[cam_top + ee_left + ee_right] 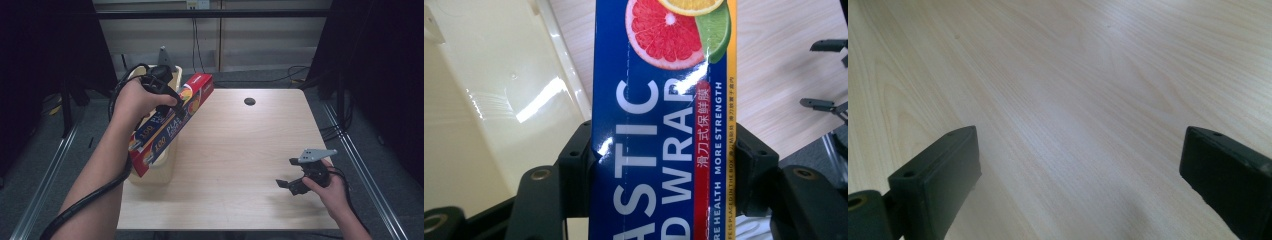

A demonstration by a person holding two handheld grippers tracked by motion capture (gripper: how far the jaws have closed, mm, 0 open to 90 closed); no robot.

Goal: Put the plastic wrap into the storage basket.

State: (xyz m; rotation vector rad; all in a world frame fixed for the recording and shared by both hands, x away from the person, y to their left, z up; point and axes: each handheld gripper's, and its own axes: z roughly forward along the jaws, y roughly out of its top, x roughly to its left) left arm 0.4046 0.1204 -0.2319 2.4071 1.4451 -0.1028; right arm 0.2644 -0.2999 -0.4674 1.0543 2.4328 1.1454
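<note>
Blue-and-red citrus-printed plastic wrap box (659,125), cream bin (499,90), pale woodgrain table (1073,75).

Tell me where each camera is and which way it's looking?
High view: above the person's side, looking forward and down at the table; both forearms, left gripper, right gripper.
Left gripper view: on the left gripper, looking along its jaws clamping the plastic wrap box over the cream bin.
Right gripper view: on the right gripper, jaws apart over bare wood.
Shared: the box, high and left views.
</note>
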